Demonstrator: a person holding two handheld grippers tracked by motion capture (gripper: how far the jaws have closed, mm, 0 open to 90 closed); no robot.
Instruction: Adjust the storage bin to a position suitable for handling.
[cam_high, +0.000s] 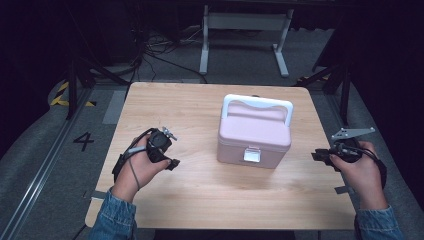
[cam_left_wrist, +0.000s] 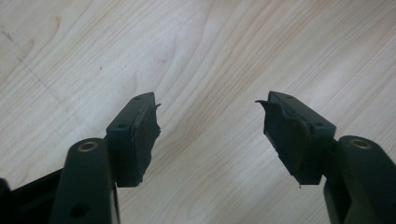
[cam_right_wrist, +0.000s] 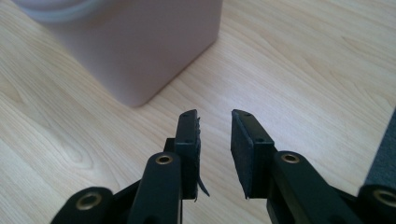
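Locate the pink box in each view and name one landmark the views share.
High view: the pink box sits right of centre on the table, lid shut, white handle at its back.
Left gripper view: not in it.
Right gripper view: upper left, its lower corner ahead of the fingers.
Shared landmark: the light wooden tabletop.

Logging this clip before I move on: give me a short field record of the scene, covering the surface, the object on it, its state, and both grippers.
surface: light wooden table
object: pink plastic box with white handle, right of table centre
box state: lid down, white front latch facing the person, handle upright
left gripper: open wide, empty, over bare wood left of the box
right gripper: open with a narrow gap, empty, near the right table edge, aimed toward the box
contact: neither gripper touches the box
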